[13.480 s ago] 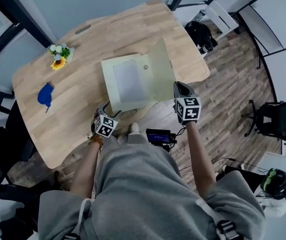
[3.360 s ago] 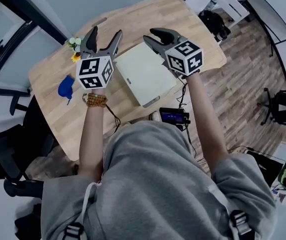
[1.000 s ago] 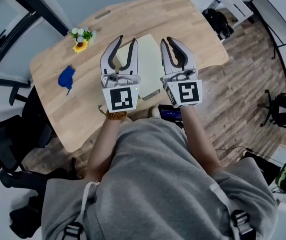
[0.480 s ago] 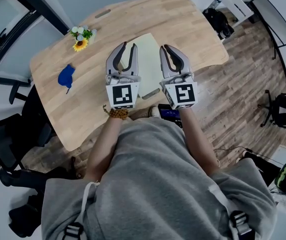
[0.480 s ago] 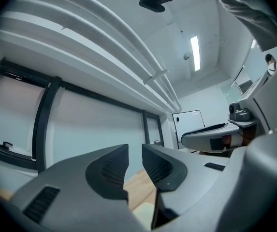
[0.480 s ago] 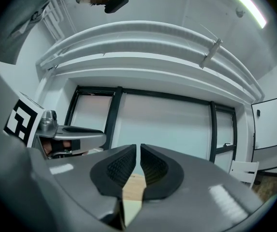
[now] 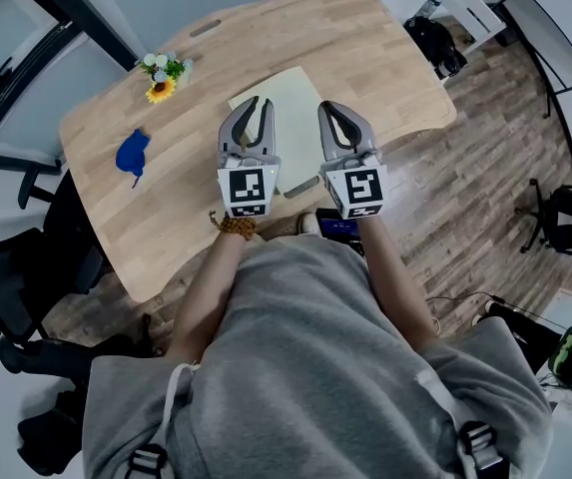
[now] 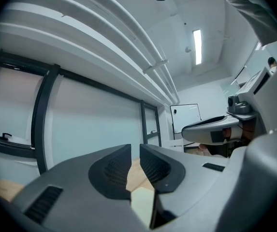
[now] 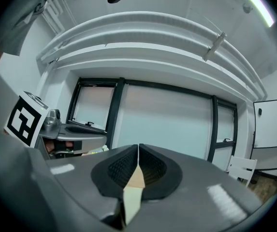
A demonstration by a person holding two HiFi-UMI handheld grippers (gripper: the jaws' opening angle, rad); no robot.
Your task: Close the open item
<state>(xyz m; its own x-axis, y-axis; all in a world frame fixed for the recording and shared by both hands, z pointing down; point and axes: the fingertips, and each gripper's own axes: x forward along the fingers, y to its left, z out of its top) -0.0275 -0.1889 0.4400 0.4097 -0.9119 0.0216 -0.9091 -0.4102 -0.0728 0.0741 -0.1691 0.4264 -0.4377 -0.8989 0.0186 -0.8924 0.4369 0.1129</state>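
The pale yellow-green flat case (image 7: 287, 90) lies on the wooden table (image 7: 166, 198) with its lid down flat. Both grippers hang level over its near half. My left gripper (image 7: 256, 105) is on the left; its jaws have just been closing and still show a thin gap with nothing between them (image 8: 135, 151). On the right, my right gripper (image 7: 333, 110) has just closed, and its tips meet on nothing (image 9: 138, 146). A strip of the case (image 8: 142, 204) shows below each pair of jaws.
A small sunflower bunch (image 7: 161, 76) and a blue object (image 7: 131, 155) sit at the table's left. A black device with a screen (image 7: 340, 230) hangs at the near edge. Black chairs (image 7: 16, 277) stand left, a dark bag (image 7: 435, 43) on the floor at right.
Both grippers have sunk toward the case and drawn back to the near edge, and both pairs of jaws have narrowed. The case, open in the oldest frame, now lies shut.
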